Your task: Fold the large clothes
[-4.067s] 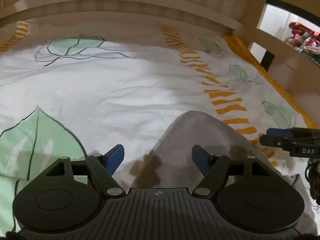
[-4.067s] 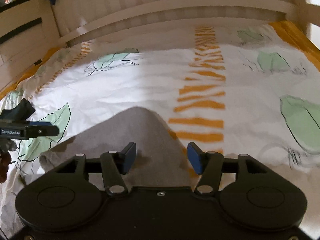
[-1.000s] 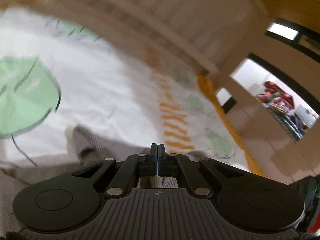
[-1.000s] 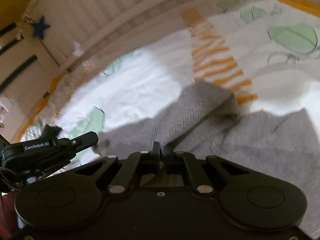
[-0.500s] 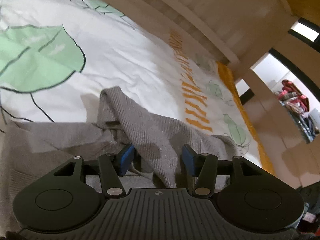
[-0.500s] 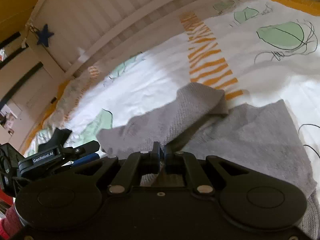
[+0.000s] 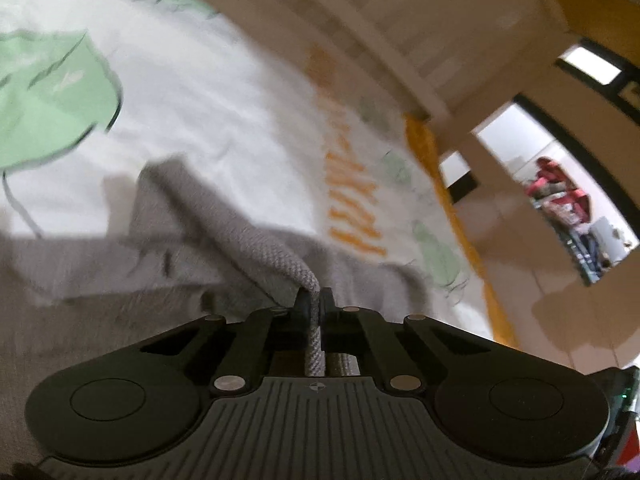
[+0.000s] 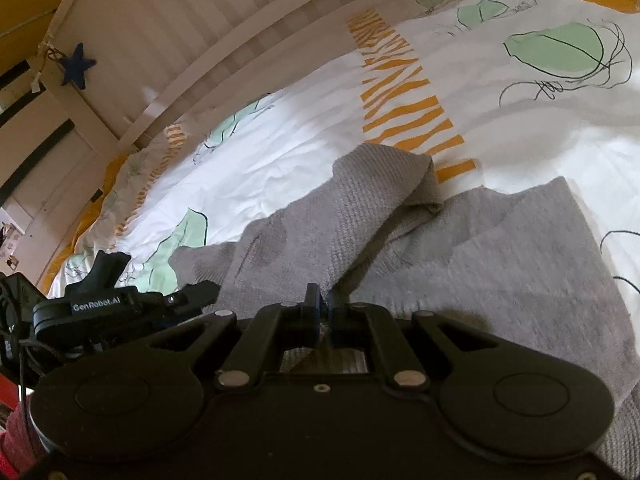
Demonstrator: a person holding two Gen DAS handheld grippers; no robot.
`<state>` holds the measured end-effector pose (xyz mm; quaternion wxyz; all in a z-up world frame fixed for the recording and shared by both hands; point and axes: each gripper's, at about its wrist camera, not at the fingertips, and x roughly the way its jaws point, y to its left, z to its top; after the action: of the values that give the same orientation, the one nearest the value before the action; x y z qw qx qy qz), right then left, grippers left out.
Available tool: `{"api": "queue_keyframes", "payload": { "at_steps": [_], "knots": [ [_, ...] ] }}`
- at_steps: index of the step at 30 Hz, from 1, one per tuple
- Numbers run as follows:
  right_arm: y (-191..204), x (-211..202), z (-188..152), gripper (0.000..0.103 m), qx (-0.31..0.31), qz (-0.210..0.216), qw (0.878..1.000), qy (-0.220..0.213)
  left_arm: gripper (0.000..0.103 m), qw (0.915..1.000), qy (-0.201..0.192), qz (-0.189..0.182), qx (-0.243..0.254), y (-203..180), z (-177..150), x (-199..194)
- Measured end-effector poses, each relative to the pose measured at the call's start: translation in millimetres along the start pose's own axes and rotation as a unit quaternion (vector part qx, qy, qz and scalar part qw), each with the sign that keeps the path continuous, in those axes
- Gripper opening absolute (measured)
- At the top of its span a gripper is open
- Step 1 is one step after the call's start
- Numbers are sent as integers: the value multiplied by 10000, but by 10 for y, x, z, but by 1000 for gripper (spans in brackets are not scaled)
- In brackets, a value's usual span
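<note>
Grey knit is what you are working with: the garment [image 8: 500,264] lies on the bedsheet [image 8: 280,160] just ahead of both tools, mostly flat to the right, with one flap [image 8: 376,196] lifted and doubled over near the orange striped band [image 8: 404,108]. Your left gripper [image 7: 314,304] has its jaws pinched on a thick rolled edge of the knit, which runs straight back between them. Your right gripper [image 8: 323,307] is pressed together too, with a ridge of the same cloth rising into it, so it looks like you hold an edge in each hand.

By my reading you are early in the fold. One flap is turned but sits crooked and bunched, no tidy rectangle shows, and the broad right panel is unfolded. Squaring the flap and the later folds remain. Beyond the sheet stands the slatted headboard [image 8: 192,40].
</note>
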<state>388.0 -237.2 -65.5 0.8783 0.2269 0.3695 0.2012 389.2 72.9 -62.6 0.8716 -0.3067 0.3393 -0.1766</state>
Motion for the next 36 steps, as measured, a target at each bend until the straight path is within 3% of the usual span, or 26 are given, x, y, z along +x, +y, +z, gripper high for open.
{"api": "queue_keyframes", "payload": {
  "at_steps": [6, 10, 14, 17, 19, 21, 23, 26, 27, 28, 36],
  "knots": [
    [120, -360, 91, 9, 17, 338, 9990, -302, 4, 9979, -444, -376, 277, -254, 51, -546],
    [86, -642, -41, 9, 59, 486, 9985, -232, 4, 9971, -281, -458, 531, -283, -216, -793],
    [9, -663, -361, 9, -90, 273, 9993, 253, 4, 9964, 255, -172, 791, -93, -691, -770],
    [-106, -522, -629, 10, -99, 34, 9976, 679, 4, 9956, 560, 205, 723, 120, -942, -665],
    [-163, -445, -731, 14, -81, -109, 9964, 838, 6, 9951, 574, 407, 692, 222, -1011, -650],
    [-149, -474, -729, 19, -115, -136, 9965, 820, 8, 9960, 520, 347, 641, 238, -955, -706],
    [-70, -549, -650, 20, -327, -225, 9966, 717, 14, 9947, 337, 449, 864, 157, -853, -778],
    [20, -654, -514, 28, -708, -390, 9960, 384, 52, 9921, 12, 563, 1117, 58, -673, -822],
    [20, -676, -478, 45, -757, -416, 9958, 290, 58, 9924, -81, 585, 1084, 70, -617, -818],
    [20, -665, -440, 55, -780, -445, 9957, 219, 59, 9929, -146, 617, 1005, 93, -579, -805],
    [-68, -407, -212, 56, -1111, -870, 9898, -176, 60, 9946, -228, 1005, 116, 404, -375, -541]
  ]
}}
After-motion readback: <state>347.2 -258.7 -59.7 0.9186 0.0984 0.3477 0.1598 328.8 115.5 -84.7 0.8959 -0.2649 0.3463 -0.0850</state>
